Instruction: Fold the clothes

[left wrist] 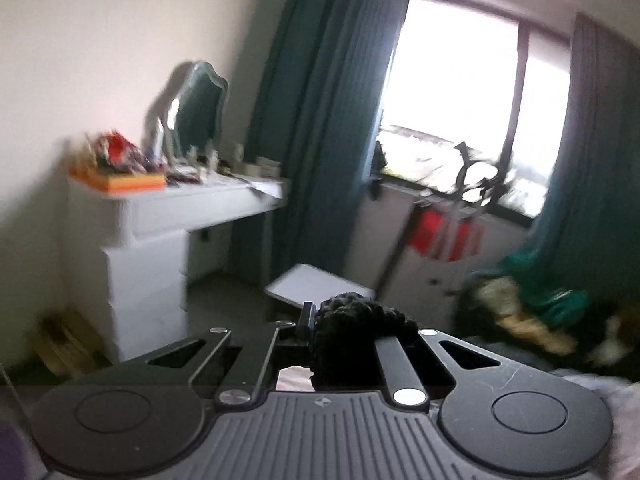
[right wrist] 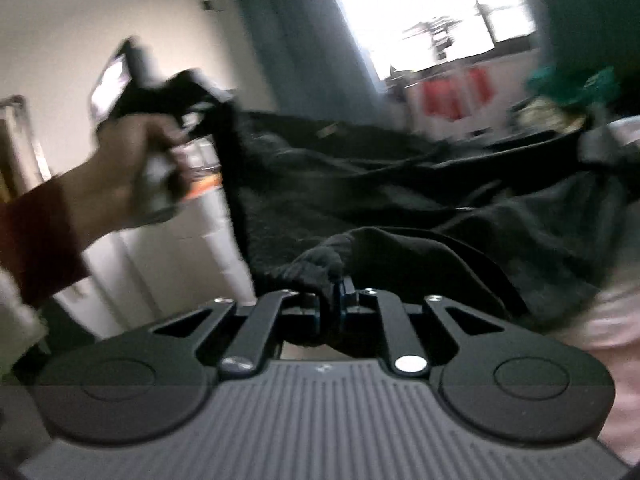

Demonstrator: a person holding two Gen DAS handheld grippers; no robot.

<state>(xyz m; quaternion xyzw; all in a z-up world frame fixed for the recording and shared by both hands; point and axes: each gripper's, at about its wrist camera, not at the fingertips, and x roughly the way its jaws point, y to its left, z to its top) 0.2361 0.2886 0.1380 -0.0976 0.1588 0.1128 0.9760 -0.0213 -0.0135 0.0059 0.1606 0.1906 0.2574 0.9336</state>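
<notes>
Black garment (right wrist: 360,184) up in air, strung between my two grippers, sagging in middle. Soft, limp, light; knit texture, likely grippy, won't slip. Judge best hold at edges or corners, pull taut before folding. Dark, fuzzy weave, flat label near top edge. Right gripper (right wrist: 335,294) pinching bunched edge. Left gripper (left wrist: 320,330) clamped on black wad, person's hand (right wrist: 128,168) carrying it.

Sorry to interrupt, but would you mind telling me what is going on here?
A person is folding clothes with a hand-held tool in each hand. The left tool and the right tool are each shut on an edge of a black garment, which hangs lifted and spread between them. A heap of other clothes lies beyond.
</notes>
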